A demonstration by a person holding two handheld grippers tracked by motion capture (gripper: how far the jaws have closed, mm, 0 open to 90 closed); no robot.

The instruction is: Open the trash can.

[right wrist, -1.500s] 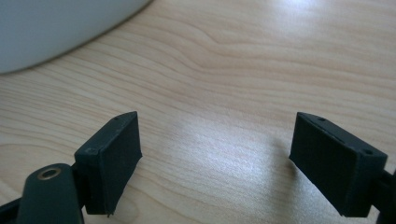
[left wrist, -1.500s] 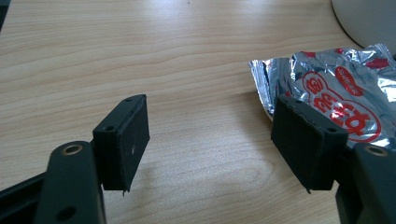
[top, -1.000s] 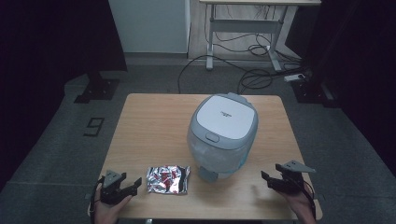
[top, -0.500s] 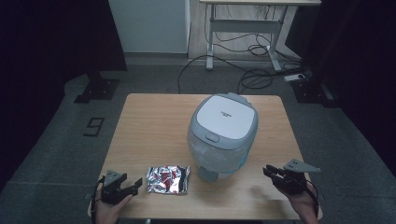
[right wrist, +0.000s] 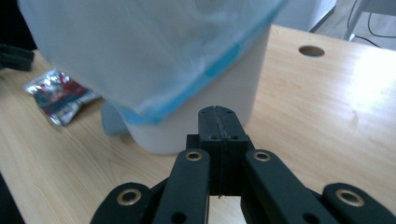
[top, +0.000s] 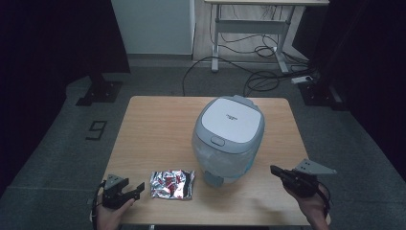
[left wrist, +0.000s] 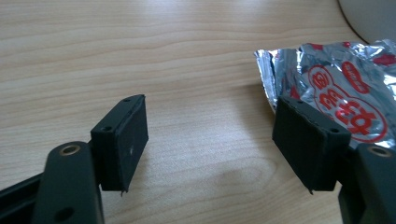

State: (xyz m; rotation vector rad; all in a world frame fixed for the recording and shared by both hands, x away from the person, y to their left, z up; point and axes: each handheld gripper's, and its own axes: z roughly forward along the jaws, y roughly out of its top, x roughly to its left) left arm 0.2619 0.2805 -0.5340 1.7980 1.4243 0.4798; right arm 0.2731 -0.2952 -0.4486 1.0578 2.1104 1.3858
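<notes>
Currently I am resting my spread left hand-held gripper (top: 135,188) just beside the crinkly foil packet (top: 172,184) lying flat on the surface (top: 153,129), judging it light, slippery, best pinched by its near edge.

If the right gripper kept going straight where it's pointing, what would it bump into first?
Most likely the white bin lined with a plastic bag. The right gripper, jaws shut on nothing, points at the bin's lower wall, with bare table between them.
</notes>
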